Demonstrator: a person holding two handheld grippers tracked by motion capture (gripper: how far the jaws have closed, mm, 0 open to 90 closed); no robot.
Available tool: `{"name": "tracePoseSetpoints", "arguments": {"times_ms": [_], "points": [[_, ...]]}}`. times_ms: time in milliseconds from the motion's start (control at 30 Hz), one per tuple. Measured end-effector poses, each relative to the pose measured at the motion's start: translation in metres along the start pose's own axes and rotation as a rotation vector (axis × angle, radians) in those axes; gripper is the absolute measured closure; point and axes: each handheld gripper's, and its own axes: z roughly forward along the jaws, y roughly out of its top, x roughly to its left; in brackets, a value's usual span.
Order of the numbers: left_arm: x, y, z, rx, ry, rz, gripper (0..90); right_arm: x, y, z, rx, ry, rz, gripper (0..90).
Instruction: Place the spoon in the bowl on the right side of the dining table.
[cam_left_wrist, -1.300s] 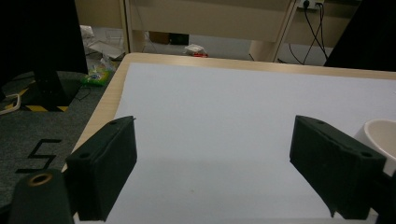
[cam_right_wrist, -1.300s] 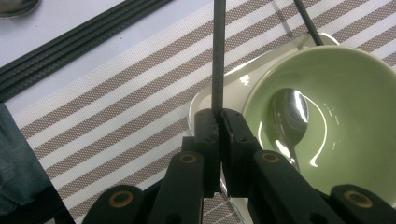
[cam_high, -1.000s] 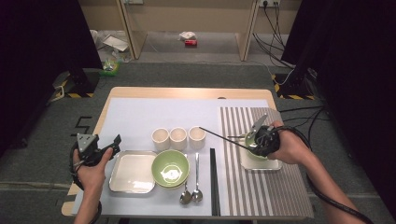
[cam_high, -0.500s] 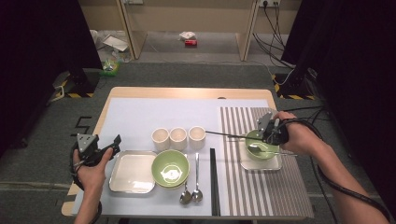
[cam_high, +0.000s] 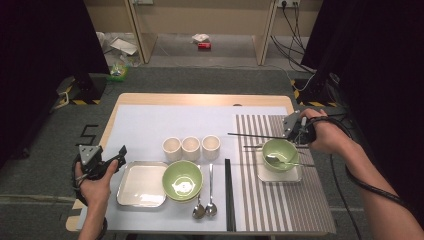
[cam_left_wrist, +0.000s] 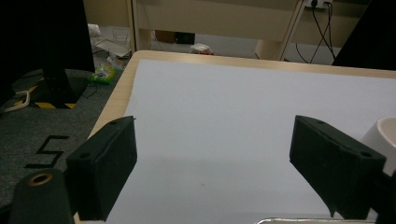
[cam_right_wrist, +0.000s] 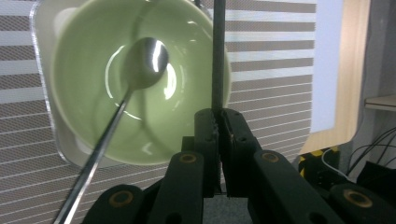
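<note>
Your right gripper (cam_high: 295, 131) pinches one chopstick (cam_high: 252, 135), held in the air just behind the bowl (cam_high: 280, 151) on the striped mat (cam_high: 310, 200). That bowl has its spoon (cam_right_wrist: 142, 58); the chopstick is not down yet. There's bare mat behind the bowl. Your left gripper (cam_high: 107, 162) waits spread wide, holding nothing, near the table edge (cam_left_wrist: 114, 93).

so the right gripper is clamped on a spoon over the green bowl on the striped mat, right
Not a spoon. The right gripper is clamped on a dark chopstick; the spoon lies loose in the green bowl on the striped mat. The right gripper view shows it.
</note>
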Motion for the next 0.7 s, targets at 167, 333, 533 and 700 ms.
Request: {"name": "tracePoseSetpoints", "arguments": {"times_ms": [167, 333, 533, 700], "points": [[0.002, -0.001, -0.003, 0.001, 0.01, -0.001, 13.9, -0.007, -0.005, 0.004, 0.01, 0.005, -0.023, 86.1], [0.006, -0.002, -0.007, 0.0, 0.024, -0.005, 13.9, -0.014, -0.013, 0.009, 0.024, 0.01, -0.007, 86.1], [0.009, -0.004, -0.01, 0.001, 0.035, -0.01, 14.0, -0.02, -0.021, 0.017, 0.039, 0.018, -0.02, 86.1], [0.01, -0.005, -0.011, 0.003, 0.04, -0.009, 14.0, -0.027, -0.027, 0.023, 0.046, 0.024, -0.008, 86.1]]}}
